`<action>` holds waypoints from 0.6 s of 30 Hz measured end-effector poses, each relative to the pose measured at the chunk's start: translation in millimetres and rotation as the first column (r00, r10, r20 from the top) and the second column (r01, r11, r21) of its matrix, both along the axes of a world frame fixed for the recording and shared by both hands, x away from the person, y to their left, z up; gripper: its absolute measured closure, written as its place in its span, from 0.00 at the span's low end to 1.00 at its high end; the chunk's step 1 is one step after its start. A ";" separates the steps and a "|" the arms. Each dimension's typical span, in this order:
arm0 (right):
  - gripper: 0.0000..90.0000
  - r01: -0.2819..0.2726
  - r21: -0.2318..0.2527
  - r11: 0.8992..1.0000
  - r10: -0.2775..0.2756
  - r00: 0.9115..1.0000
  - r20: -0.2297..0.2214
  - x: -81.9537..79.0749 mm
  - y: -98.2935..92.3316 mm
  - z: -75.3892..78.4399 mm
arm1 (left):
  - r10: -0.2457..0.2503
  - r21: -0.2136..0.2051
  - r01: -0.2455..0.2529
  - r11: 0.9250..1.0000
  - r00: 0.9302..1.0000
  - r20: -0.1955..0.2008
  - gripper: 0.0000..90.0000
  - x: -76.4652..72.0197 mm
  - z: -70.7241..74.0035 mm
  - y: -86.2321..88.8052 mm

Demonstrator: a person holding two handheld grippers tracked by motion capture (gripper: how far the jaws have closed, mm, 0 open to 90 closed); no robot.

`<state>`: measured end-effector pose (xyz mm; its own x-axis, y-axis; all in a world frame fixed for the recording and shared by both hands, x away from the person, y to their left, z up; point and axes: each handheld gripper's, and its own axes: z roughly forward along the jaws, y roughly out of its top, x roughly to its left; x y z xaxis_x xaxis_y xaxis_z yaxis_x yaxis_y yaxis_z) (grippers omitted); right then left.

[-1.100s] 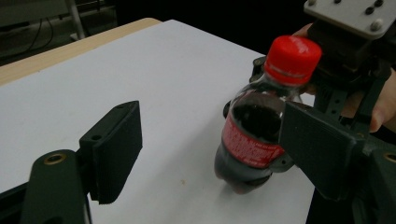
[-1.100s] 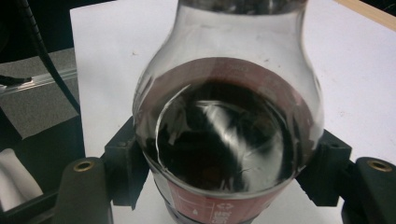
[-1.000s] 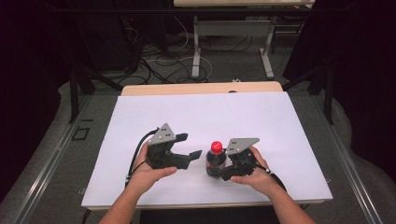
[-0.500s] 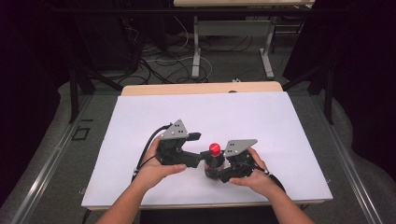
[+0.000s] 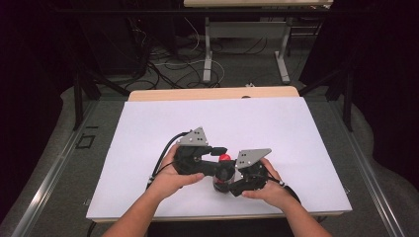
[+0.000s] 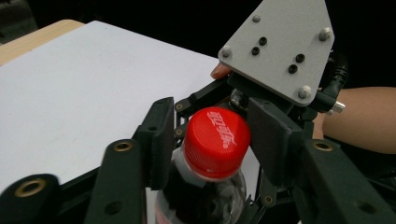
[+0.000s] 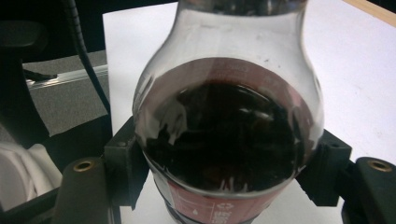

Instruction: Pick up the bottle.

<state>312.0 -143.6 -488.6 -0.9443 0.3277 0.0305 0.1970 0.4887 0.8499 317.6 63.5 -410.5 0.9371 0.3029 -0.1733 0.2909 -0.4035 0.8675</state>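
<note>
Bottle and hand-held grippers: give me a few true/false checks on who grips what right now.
1. The right hand-held gripper clamps the bottle at its body. True.
2. The bottle's cap is blue. False: it is red.
3. The left hand-held gripper has its jaws on either side of the cap. True; they have just been closing, and the left pad sits against the cap's side.
4. The bottle is empty. False: the right gripper view shows dark liquid up to the shoulder.
5. The bottle lies flat on the white tabletop. False: it stands upright, cap on top.
</note>
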 end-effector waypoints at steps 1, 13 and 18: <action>0.32 -0.003 0.002 1.000 0.003 1.000 0.008 0.0 0.7 0.2 | -0.005 -0.005 0.005 1.000 1.000 -0.001 0.62 0.1 0.1 -0.5; 0.32 -0.036 0.018 0.999 0.036 0.999 -0.015 -1.3 2.9 0.1 | -0.017 -0.007 0.017 1.000 1.000 0.013 0.67 -2.8 0.5 -1.6; 0.33 -0.016 0.027 1.000 0.017 1.000 -0.018 -1.4 3.1 1.1 | 0.038 -0.003 -0.038 0.999 0.998 0.042 0.68 -7.4 1.4 -3.3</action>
<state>310.6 -140.5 -487.4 -0.9487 0.3111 0.0560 0.2045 0.4690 0.8592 310.2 60.2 -409.0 0.9315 0.3377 -0.1349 0.2691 -0.3908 0.8803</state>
